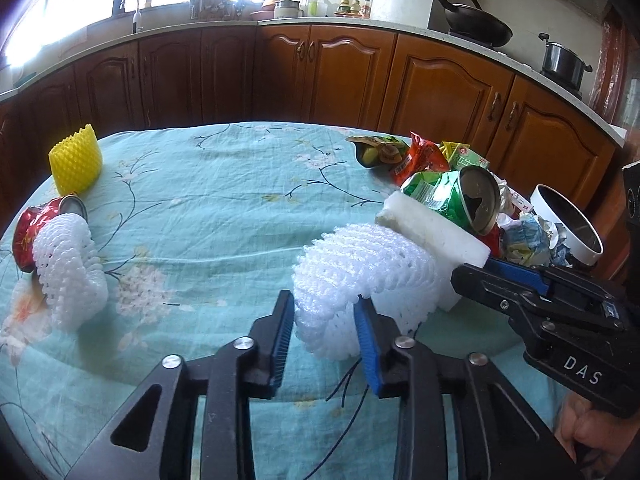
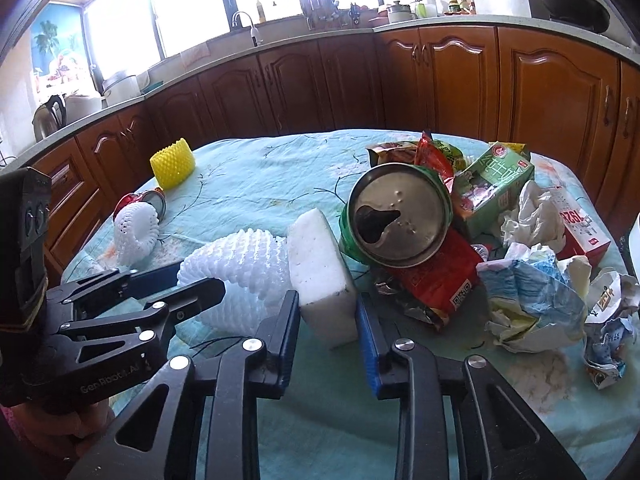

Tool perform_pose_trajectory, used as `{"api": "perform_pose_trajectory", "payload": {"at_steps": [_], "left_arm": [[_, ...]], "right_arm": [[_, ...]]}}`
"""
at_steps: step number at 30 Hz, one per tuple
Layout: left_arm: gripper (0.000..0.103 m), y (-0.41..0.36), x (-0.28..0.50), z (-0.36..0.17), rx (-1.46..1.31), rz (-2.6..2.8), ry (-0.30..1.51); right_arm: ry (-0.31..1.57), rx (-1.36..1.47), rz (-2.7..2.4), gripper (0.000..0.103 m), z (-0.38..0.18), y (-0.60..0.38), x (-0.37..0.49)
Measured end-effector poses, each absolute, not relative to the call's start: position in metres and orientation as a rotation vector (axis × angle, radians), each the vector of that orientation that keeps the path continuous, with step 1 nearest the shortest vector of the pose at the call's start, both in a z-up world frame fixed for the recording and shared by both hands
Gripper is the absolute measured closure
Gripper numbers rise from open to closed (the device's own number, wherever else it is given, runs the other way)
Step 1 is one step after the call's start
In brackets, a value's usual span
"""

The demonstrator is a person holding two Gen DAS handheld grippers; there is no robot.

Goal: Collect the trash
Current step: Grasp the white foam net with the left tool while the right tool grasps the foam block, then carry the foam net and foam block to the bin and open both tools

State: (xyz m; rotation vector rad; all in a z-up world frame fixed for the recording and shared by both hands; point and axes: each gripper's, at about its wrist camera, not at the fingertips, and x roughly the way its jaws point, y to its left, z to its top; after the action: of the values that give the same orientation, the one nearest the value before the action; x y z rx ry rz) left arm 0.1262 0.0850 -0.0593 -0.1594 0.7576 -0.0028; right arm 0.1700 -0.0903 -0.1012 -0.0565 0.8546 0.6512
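Because both pieces lie near the tabletop's front edge, the 2 grippers share the work: the left gripper pinches the foam net, the right gripper clamps the foam block (both squash easily).

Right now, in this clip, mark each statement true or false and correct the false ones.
1. The left hand-held gripper has white foam netting between its fingers. True.
2. The right hand-held gripper is around a red can. False: a white foam block.
3. The green can stands upright. False: it lies tipped, its opened top facing the right wrist camera.
4. A yellow foam sleeve stands apart from the trash pile. True.
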Motion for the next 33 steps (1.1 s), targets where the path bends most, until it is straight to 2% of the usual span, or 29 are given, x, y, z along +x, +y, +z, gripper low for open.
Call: {"api": "perform_pose_trajectory", "payload": {"at_steps": [2, 7, 19, 33], "left_arm": [[0.084, 0.083, 0.123, -0.056, -0.149, -0.009, 0.747], [0.089, 0.079, 0.105, -0.040, -0.133, -0.023, 0.699], [0.091, 0.041, 0.081, -0.015, -0.097, -0.144, 0.657], [0.091, -0.023, 0.126, -0.008, -0.009, -0.304, 0.687]], "right_arm": [[0.841, -0.049, 0.659, 0.077, -0.096, -0.093, 0.165], [0.811, -0.002, 0.675, 0.077, -0.081, -0.110, 0.147], [0.728, 0.065, 0.573, 0.077, -0.051, -0.170, 0.116], [0.702, 0.159, 0.341, 0.077, -0.046, -0.272, 0.118]]}}
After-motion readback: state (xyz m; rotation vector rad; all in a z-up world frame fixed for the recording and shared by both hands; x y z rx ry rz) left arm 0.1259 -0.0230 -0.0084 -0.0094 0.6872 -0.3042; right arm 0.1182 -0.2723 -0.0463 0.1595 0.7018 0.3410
